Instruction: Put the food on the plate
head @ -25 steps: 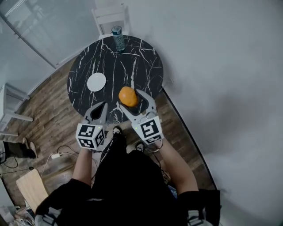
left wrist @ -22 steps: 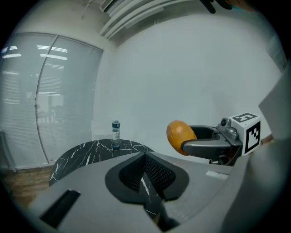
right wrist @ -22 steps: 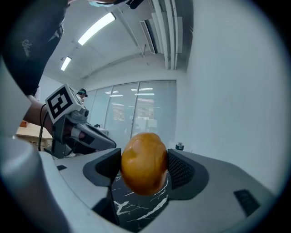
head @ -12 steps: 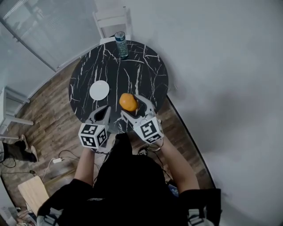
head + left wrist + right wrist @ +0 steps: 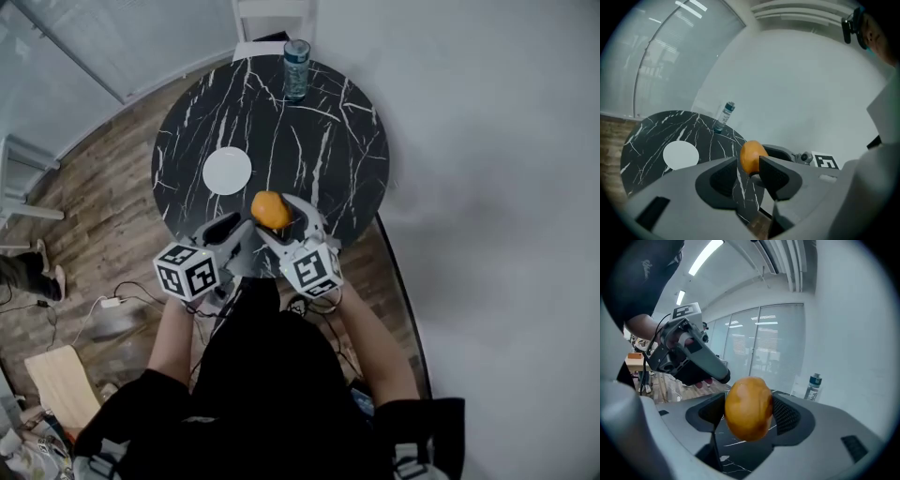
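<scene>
An orange, rounded piece of food [image 5: 271, 210] is clamped in my right gripper [image 5: 281, 217], which is shut on it just above the near part of the round black marble table [image 5: 328, 159]. In the right gripper view the food [image 5: 749, 407] fills the gap between the pads. The white plate [image 5: 228, 171] lies bare on the table, up and to the left of the food. My left gripper [image 5: 232, 230] hovers beside the right one at the table's near edge; its jaws are opening with nothing between them. The left gripper view shows the plate [image 5: 681, 155] and the food [image 5: 752, 157].
A water bottle [image 5: 296, 68] stands at the table's far edge, with a white chair [image 5: 272, 19] behind it. A white wall runs along the right, glass panels along the back left. Cables and a board lie on the wooden floor [image 5: 94, 234] to the left.
The table sits nearer and more central in the head view. Both grippers have come forward over its near edge with the food, closer to the plate. The left jaws have parted.
</scene>
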`<state>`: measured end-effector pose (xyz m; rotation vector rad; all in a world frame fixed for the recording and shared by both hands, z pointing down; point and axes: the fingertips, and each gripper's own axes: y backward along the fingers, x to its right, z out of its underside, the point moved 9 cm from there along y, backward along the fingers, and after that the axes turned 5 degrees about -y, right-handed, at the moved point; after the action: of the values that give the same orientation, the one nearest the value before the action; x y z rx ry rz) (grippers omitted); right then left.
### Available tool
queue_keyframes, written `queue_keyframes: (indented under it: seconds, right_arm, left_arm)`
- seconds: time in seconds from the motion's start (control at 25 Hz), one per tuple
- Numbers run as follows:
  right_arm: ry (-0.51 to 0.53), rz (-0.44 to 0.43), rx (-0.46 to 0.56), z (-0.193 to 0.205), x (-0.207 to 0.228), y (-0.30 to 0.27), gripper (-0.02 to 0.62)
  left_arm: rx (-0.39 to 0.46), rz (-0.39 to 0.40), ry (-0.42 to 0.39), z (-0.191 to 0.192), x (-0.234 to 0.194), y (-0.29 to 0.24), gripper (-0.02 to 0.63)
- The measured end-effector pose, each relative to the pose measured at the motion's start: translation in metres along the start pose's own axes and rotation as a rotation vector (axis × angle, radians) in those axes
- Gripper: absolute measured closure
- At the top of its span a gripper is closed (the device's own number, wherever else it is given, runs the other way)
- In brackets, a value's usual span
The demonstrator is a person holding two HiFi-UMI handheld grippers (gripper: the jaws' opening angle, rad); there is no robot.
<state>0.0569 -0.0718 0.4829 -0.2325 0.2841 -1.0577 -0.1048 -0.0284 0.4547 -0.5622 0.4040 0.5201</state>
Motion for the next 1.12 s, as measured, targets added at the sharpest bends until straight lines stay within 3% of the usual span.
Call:
queue_keyframes:
  seconds: [0.16, 0.32, 0.6, 1.12]
  right_arm:
    - [0.019, -0.041, -0.011, 0.004, -0.002, -0.023, 0.284]
    - [0.019, -0.090, -0.012, 0.007, -0.006, -0.043, 0.284]
    - [0.023, -0.170, -0.002, 0.002, -0.016, -0.079, 0.284]
    - [-0.010, -0.170, -0.037, 0.004, -0.019, -0.100, 0.284]
  left_arm:
    - [-0.007, 0.041, 0.088, 0.002, -0.019, -0.008, 0.415]
    - [-0.007, 0.023, 0.164, 0.006, -0.040, -0.014, 0.355]
    - [0.018, 0.040, 0.238, 0.002, -0.072, -0.015, 0.345]
    - [-0.010, 0.007, 0.191, 0.002, -0.090, -0.023, 0.347]
